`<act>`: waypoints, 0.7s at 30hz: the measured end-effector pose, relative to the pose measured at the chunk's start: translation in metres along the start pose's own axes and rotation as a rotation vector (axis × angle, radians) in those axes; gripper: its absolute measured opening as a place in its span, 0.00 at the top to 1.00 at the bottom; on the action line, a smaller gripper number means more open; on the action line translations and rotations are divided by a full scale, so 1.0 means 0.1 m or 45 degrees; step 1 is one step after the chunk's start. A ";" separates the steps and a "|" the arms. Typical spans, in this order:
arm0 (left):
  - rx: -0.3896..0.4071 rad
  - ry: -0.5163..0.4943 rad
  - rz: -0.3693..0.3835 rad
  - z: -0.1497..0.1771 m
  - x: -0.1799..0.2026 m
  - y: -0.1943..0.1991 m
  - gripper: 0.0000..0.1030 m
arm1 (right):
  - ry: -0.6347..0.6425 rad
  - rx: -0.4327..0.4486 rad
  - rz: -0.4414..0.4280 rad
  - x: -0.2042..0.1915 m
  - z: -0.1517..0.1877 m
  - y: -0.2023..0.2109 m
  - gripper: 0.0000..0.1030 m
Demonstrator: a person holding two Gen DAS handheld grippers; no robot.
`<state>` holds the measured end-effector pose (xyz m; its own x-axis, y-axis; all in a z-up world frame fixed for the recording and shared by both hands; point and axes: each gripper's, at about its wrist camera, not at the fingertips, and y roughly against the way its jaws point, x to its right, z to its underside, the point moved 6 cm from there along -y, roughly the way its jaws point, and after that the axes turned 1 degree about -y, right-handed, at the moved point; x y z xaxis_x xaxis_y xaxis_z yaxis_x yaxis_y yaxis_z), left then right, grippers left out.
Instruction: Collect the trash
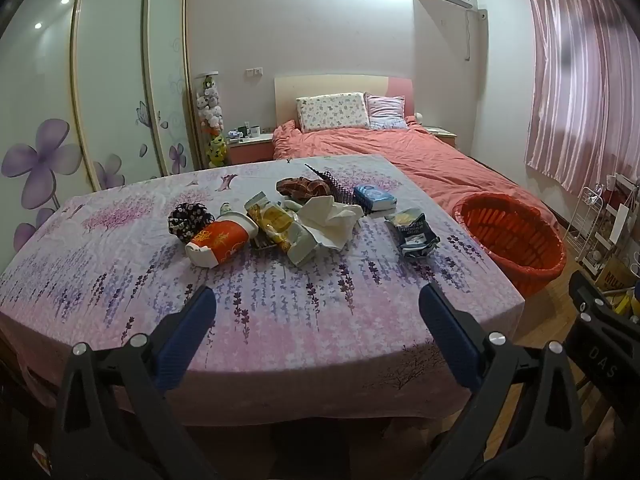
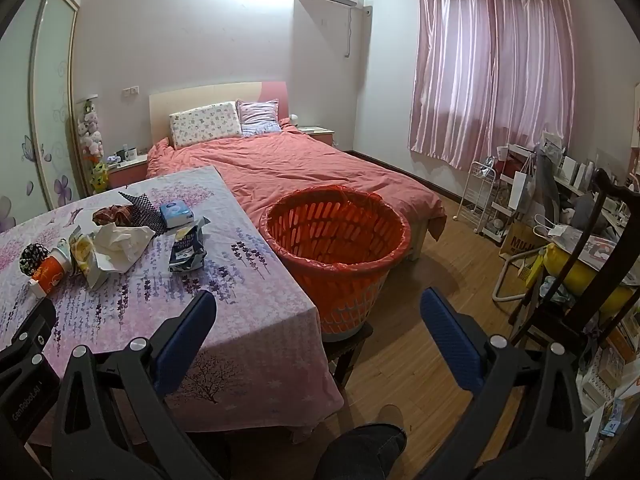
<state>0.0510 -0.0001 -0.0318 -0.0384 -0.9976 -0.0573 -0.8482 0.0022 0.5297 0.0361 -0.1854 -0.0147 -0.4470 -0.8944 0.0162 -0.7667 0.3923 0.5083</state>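
Left gripper hangs over the near edge of the counter, fingers spread wide with nothing between them. Right gripper likewise has its fingers released and empty, low in the frame over the counter's right edge and the wood floor. The trash lies in a loose cluster at the middle of the counter in the left view: an orange paper cup on its side, a yellow snack wrapper just right of it, crumpled white paper touching the wrapper, a dark crushed bag apart to the right, a blue tissue pack behind it. A dark patterned cloth sits left of the cup, a brown cloth behind the paper. Orange basket with a red liner stands just beside the counter's right edge, centre of the right view, on a dark stool. Bed behind it.
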 end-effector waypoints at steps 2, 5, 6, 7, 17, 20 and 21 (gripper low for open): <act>0.001 -0.001 0.000 0.00 0.00 0.00 0.04 | 0.000 0.001 0.000 0.00 0.00 0.00 0.02; -0.002 0.000 -0.001 0.00 0.00 0.00 0.04 | 0.000 0.000 0.000 0.00 0.00 0.00 0.02; -0.002 0.000 0.000 0.00 0.00 0.00 0.04 | 0.000 0.000 0.000 0.00 0.00 0.00 0.02; -0.002 0.000 0.000 0.00 0.00 0.00 0.04 | 0.000 0.000 0.001 0.00 0.00 0.00 0.02; -0.003 0.001 -0.001 0.00 0.00 0.00 0.04 | 0.000 0.000 0.001 -0.01 -0.01 0.00 0.02; -0.004 0.001 0.000 0.00 0.00 0.00 0.04 | 0.001 0.000 0.001 -0.01 -0.01 0.00 0.02; -0.004 0.001 0.000 0.00 0.00 0.00 0.04 | 0.001 0.000 0.001 -0.01 -0.01 0.00 0.02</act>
<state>0.0508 0.0001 -0.0320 -0.0379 -0.9977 -0.0564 -0.8465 0.0020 0.5324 0.0373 -0.1850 -0.0142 -0.4471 -0.8943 0.0169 -0.7664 0.3927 0.5084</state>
